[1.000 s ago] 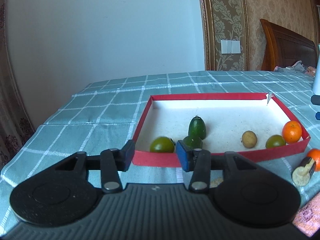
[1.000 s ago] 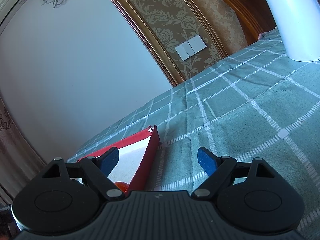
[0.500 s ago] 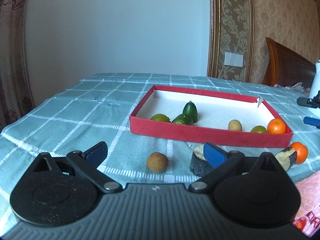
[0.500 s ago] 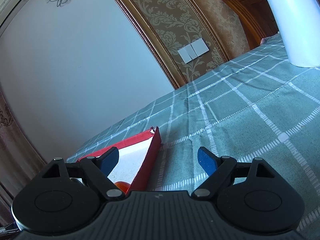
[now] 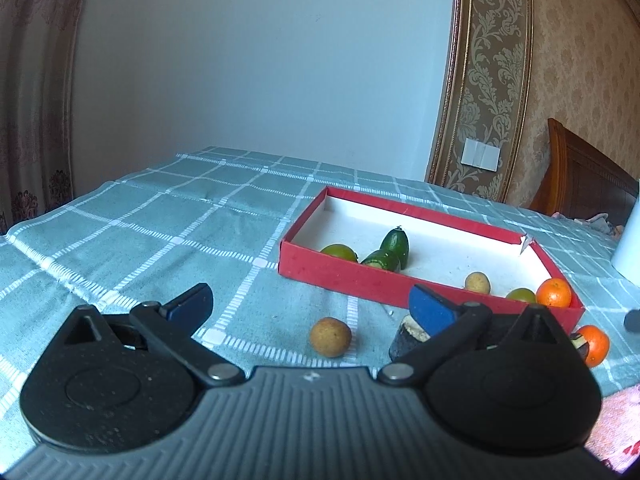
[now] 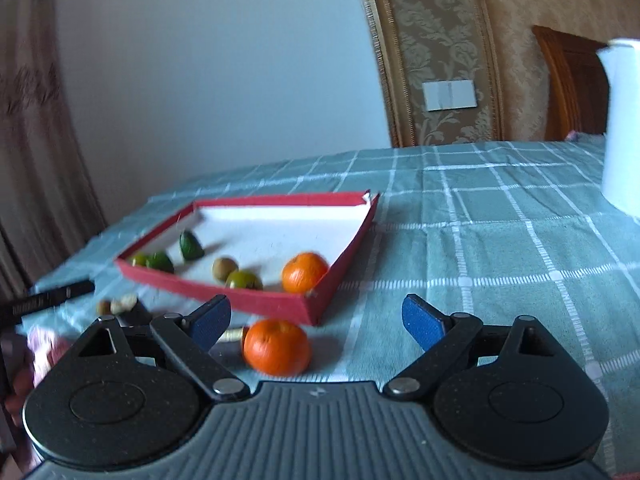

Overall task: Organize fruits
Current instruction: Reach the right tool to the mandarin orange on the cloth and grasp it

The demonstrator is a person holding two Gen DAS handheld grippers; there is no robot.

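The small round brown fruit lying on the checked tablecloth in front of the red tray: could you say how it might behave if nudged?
The small round brown fruit looks nearly spherical, so it would probably roll. It seems light, and the soft checked tablecloth may slow it.

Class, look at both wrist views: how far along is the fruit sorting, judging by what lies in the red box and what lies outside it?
Done: six pieces lie in the red box. In hand: nothing; both hand-held grippers are empty. Left: the brown fruit, the orange and two cut pieces on the cloth.
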